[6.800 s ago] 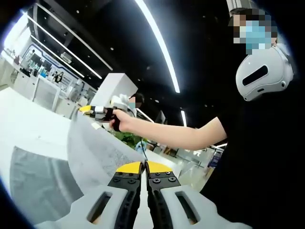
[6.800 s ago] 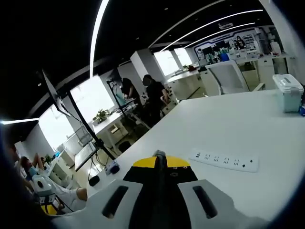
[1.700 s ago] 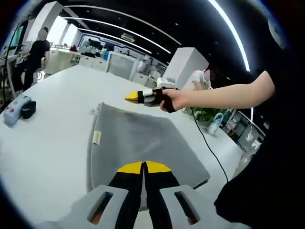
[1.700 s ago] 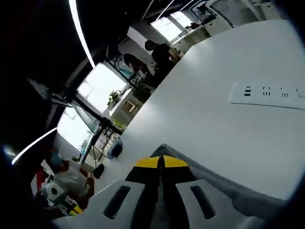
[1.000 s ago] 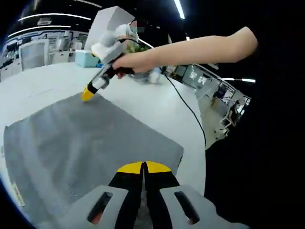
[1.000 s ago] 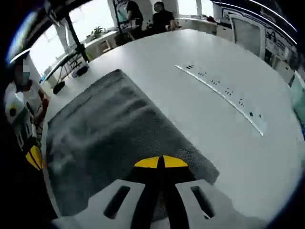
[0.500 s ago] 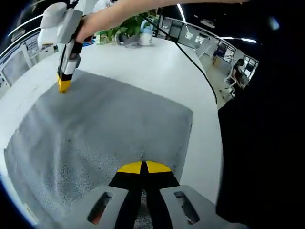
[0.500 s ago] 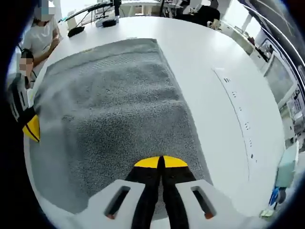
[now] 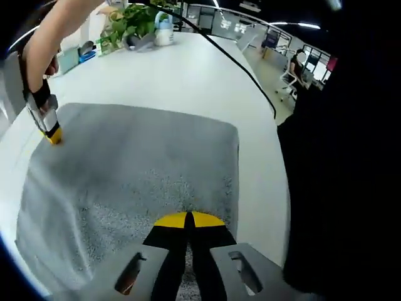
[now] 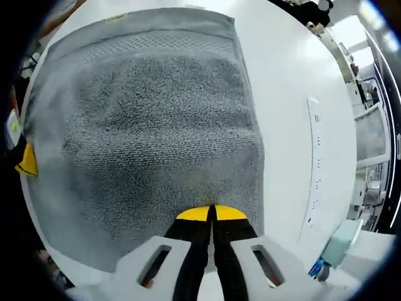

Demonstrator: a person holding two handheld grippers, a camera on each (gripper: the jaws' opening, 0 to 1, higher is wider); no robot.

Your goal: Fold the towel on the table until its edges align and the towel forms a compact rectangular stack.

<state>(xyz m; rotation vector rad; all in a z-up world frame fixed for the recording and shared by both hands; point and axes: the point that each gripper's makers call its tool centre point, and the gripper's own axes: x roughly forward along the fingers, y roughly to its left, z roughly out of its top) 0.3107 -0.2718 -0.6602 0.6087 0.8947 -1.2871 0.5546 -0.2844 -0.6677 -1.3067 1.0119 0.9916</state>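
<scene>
A grey towel (image 9: 138, 157) lies spread flat on the white table (image 9: 207, 75). My left gripper (image 9: 188, 219) is shut on the towel's near edge, its yellow tips pressed together on the fabric. My right gripper (image 9: 52, 134), held by a hand, stands at the towel's far left corner. In the right gripper view the towel (image 10: 150, 106) has a ribbed band along its far edge. There my right gripper (image 10: 213, 213) is shut on the towel's near edge, close to its right corner. The left gripper's yellow tip (image 10: 27, 162) touches the towel's left edge.
A white power strip (image 10: 313, 169) lies on the table right of the towel, with a teal box (image 10: 338, 243) beyond it. A potted plant (image 9: 131, 17) and a black cable (image 9: 241, 59) sit at the table's far side. The person's dark clothes (image 9: 344, 163) stand close on the right.
The towel, earlier held up between both grippers, has come down and now lies flat. Both grippers lowered with it and both views tilted down onto the table.
</scene>
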